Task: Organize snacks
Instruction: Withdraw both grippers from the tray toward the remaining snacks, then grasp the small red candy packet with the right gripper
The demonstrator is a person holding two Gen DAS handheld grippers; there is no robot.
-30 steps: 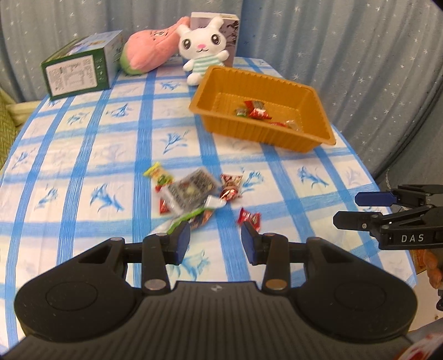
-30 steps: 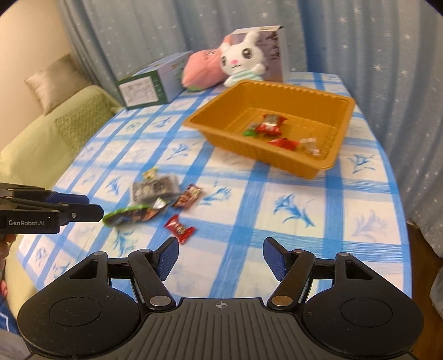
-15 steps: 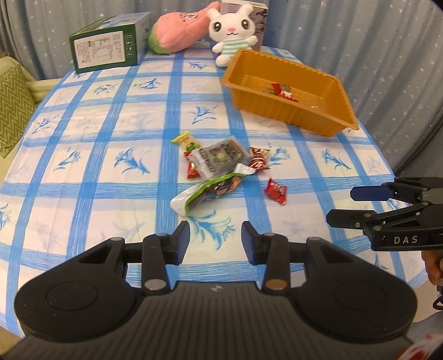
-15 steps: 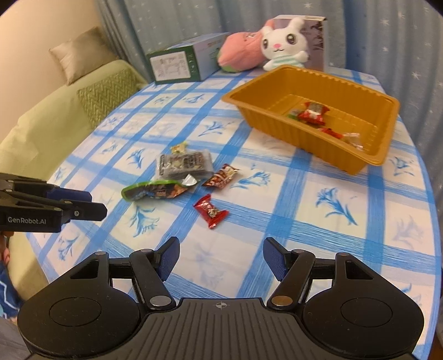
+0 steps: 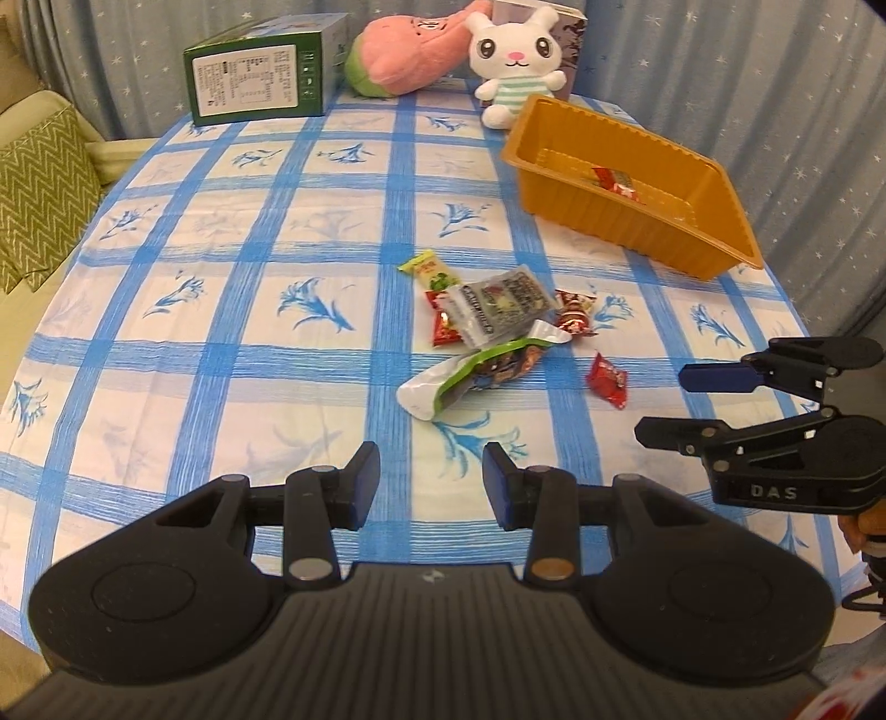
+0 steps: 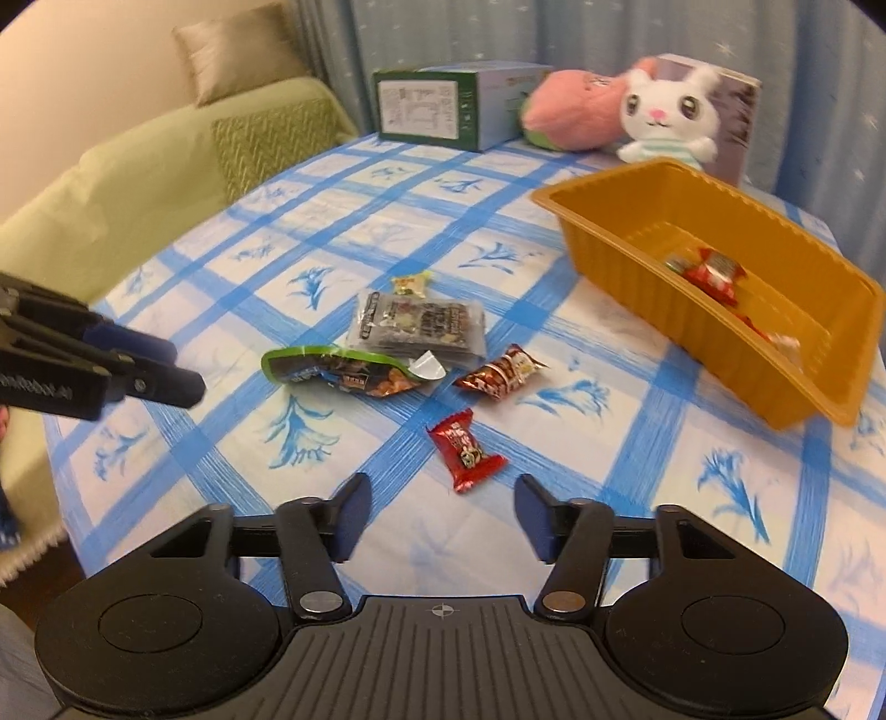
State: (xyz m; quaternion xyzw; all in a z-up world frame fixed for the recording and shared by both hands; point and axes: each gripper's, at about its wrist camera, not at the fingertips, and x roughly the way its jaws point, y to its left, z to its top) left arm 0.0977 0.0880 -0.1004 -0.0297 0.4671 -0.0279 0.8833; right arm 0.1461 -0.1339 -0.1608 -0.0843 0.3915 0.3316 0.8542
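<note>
A loose pile of snacks lies mid-table: a grey packet [image 5: 498, 304] [image 6: 421, 327], a green packet [image 5: 476, 376] [image 6: 343, 371], a brown candy [image 5: 576, 315] [image 6: 501, 371] and a yellow-green candy [image 5: 429, 268]. A red candy [image 5: 609, 382] [image 6: 465, 457] lies apart, just ahead of my right gripper [image 6: 440, 498] [image 5: 659, 404]. Its jaws are closing, and the pads touch nothing. My left gripper [image 5: 431, 465] [image 6: 185, 368] stands open and empty, short of the green packet. The orange tray [image 5: 637, 232] [image 6: 692, 327] at the far right holds a few red wrapped candies [image 6: 711, 271].
A green box [image 5: 260, 72], a pink plush [image 5: 410, 50] and a white rabbit plush [image 5: 515, 61] stand along the table's far edge. A green sofa [image 6: 138, 183] with cushions is left of the table. Blue curtains hang close behind and to the right.
Both grippers have come lower and closer to the tabletop. The right gripper's jaws have narrowed and the red candy now lies just ahead of its fingertips. The left jaws kept their width.
</note>
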